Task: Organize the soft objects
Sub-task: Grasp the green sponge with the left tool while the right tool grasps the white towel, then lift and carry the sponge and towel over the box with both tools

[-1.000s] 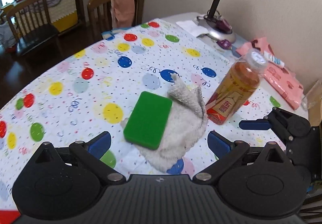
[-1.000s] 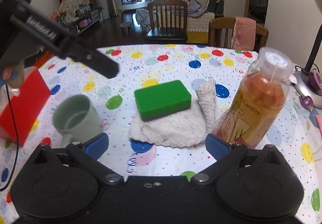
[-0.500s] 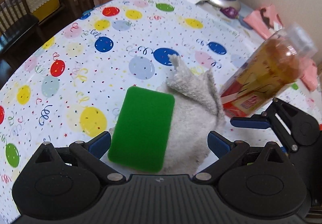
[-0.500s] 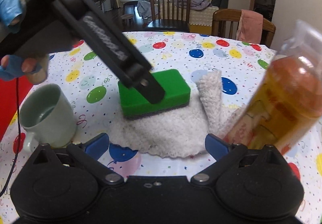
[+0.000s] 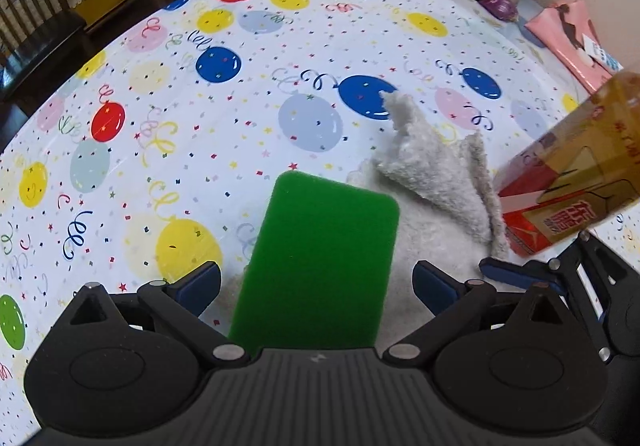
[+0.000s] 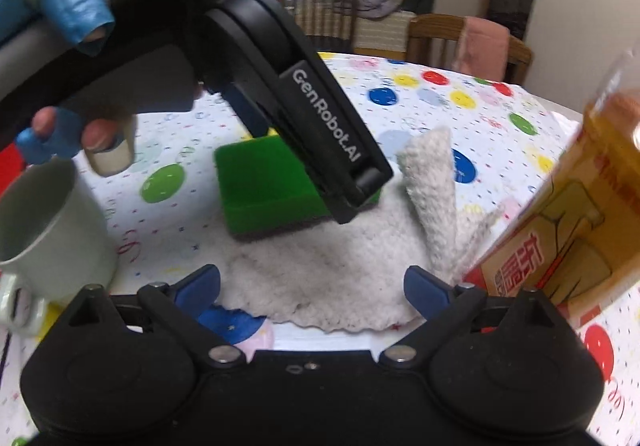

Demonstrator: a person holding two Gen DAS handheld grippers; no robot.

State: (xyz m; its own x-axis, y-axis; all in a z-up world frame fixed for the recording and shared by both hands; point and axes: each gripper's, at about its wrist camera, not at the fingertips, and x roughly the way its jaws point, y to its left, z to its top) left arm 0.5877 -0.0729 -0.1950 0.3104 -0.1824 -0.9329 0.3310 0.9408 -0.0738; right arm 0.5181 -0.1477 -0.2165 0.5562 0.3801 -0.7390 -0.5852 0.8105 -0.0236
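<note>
Sponge [image 5: 320, 266]: green, flat on white towel [image 6: 332, 274], mid-desk [image 5: 200, 93], between spread jaws of left gripper [image 5: 316, 288]; not yet pinched. Best closed squarely on long sides, lightly, lifted straight to spare towel.
Towel: rumpled, one corner folded up, touching bottle [image 6: 560, 213].
Right gripper [image 6: 312, 292]: jaws apart, empty, over towel's near edge.
Mug [image 6: 48, 238]: left of towel.
Writing: "GenRobot.AI" on left gripper body; Chinese characters on bottle label, unread.

Left claw [image 5: 316, 288]: matte black body, ribbed grey centre plate, blue finger pads [image 5: 200, 284], silver pivot screws. Side arm lettered "GenRobot.AI" in white. Right claw [image 6: 312, 292]: same build. Hand [image 6: 76, 125] wears blue fingertip covers.
</note>
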